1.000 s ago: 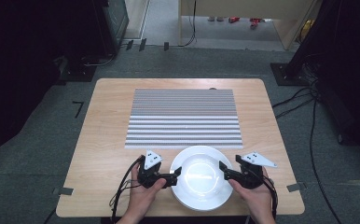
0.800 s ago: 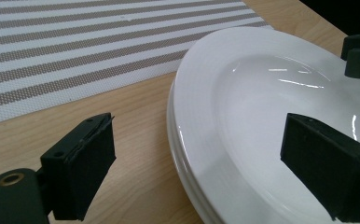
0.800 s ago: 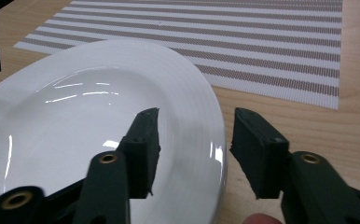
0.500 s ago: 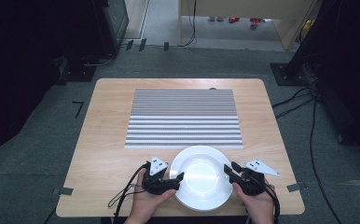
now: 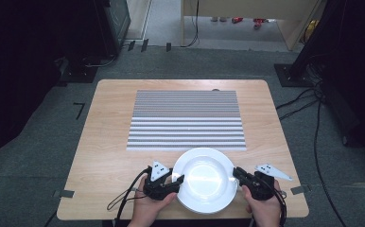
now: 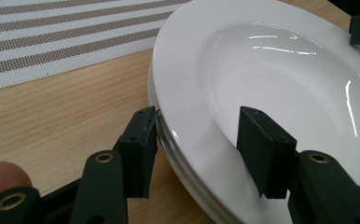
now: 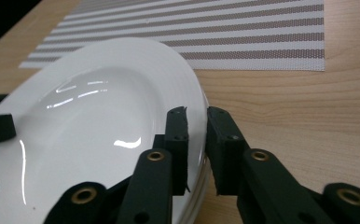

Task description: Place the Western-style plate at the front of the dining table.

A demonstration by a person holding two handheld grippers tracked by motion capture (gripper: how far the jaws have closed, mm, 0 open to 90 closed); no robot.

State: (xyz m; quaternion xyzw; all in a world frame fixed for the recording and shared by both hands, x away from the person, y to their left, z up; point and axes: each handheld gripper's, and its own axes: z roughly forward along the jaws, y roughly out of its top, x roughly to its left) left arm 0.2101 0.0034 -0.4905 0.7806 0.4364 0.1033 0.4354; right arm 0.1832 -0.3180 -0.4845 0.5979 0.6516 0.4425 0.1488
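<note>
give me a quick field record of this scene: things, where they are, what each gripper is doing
plate: white, near table edge, apparently stacked on another
mat: striped, beyond the plate
table: light wood
left gripper: open, jaws straddling the plate's left rim
right gripper: shut on the plate's right rim
plate lifted: cannot tell

A light wooden table stands on grey carpet in a dimly lit room, a grey-and-white striped placemat spread across its far half. Dark equipment lines the left side, with black cables trailing over the floor at right beside a black stand base. Beyond the table, a pale wooden cabinet sits at the far edge of the carpet. Strips of tape mark the floor.
</note>
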